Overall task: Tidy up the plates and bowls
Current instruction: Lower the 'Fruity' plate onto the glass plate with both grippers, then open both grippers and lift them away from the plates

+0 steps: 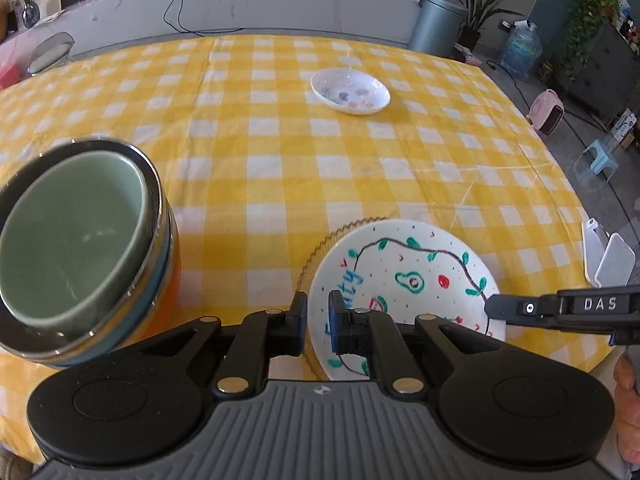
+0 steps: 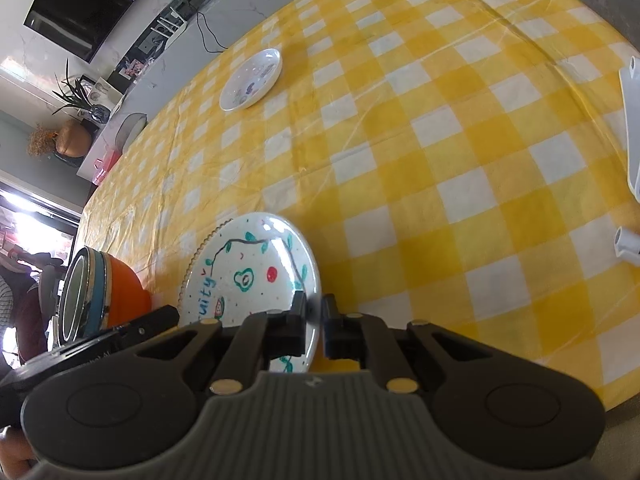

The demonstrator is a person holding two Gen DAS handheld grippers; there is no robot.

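Observation:
A white plate with fruit drawings (image 1: 404, 280) (image 2: 256, 268) lies on a gold-rimmed plate (image 1: 316, 252) at the near edge of the yellow checked table (image 1: 280, 152). My left gripper (image 1: 318, 322) is shut on the plate's near-left rim. My right gripper (image 2: 313, 320) is shut on its right rim and shows in the left wrist view (image 1: 496, 308). A stack of bowls, green in steel over blue and orange (image 1: 76, 240) (image 2: 100, 296), stands left of the plates. A small white patterned dish (image 1: 350, 90) (image 2: 252, 78) sits far across the table.
A white rack (image 1: 608, 256) (image 2: 632, 120) stands at the table's right edge. Beyond the table are a grey bin (image 1: 436, 20), a water jug (image 1: 520, 46), a pink heater (image 1: 548, 112) and a blue stool (image 1: 598, 158).

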